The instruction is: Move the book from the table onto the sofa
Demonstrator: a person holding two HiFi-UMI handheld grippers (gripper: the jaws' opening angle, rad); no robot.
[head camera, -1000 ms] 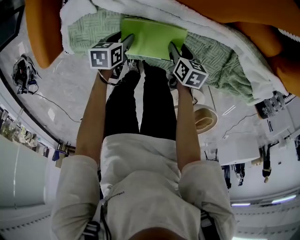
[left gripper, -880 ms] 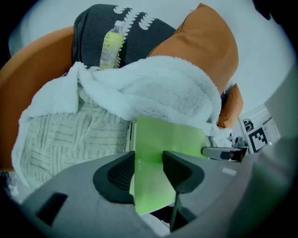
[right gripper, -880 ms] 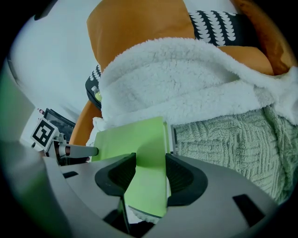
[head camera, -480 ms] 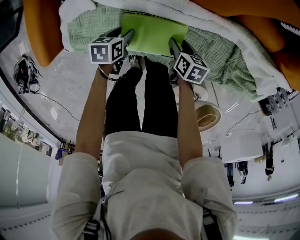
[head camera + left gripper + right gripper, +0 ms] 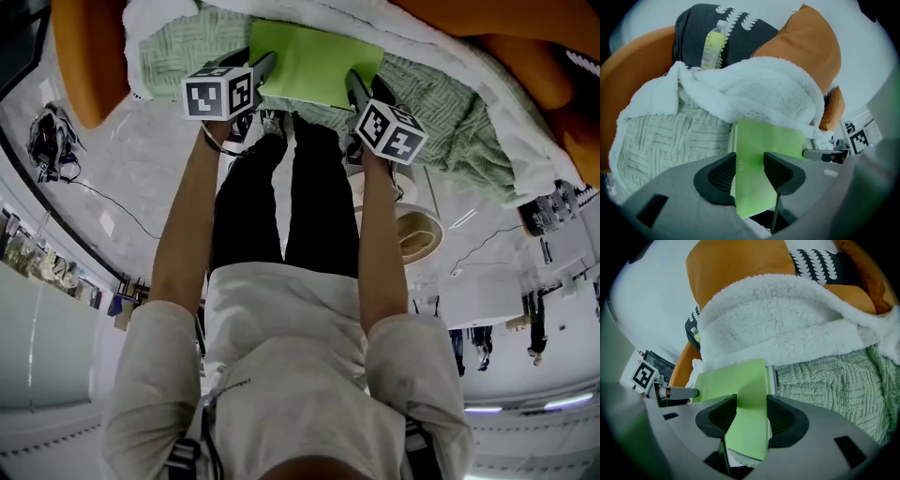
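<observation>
A thin light-green book (image 5: 314, 58) hangs over the sofa's pale green woven throw (image 5: 441, 103), gripped from both sides. My left gripper (image 5: 262, 70) pinches its left edge and my right gripper (image 5: 354, 86) its right edge. In the left gripper view the book (image 5: 768, 140) runs between the jaws of the left gripper (image 5: 749, 161), spine edge against the left jaw. In the right gripper view the book (image 5: 736, 378) likewise fills the gap of the right gripper (image 5: 752, 404). Whether the book rests on the throw I cannot tell.
A white fleece blanket (image 5: 754, 93) lies bunched behind the book, against orange cushions (image 5: 801, 42). A drink bottle (image 5: 712, 44) lies on a dark patterned cushion (image 5: 750, 33). A round light stool (image 5: 412, 234) stands by the person's legs. Cables (image 5: 47, 141) lie on the floor at left.
</observation>
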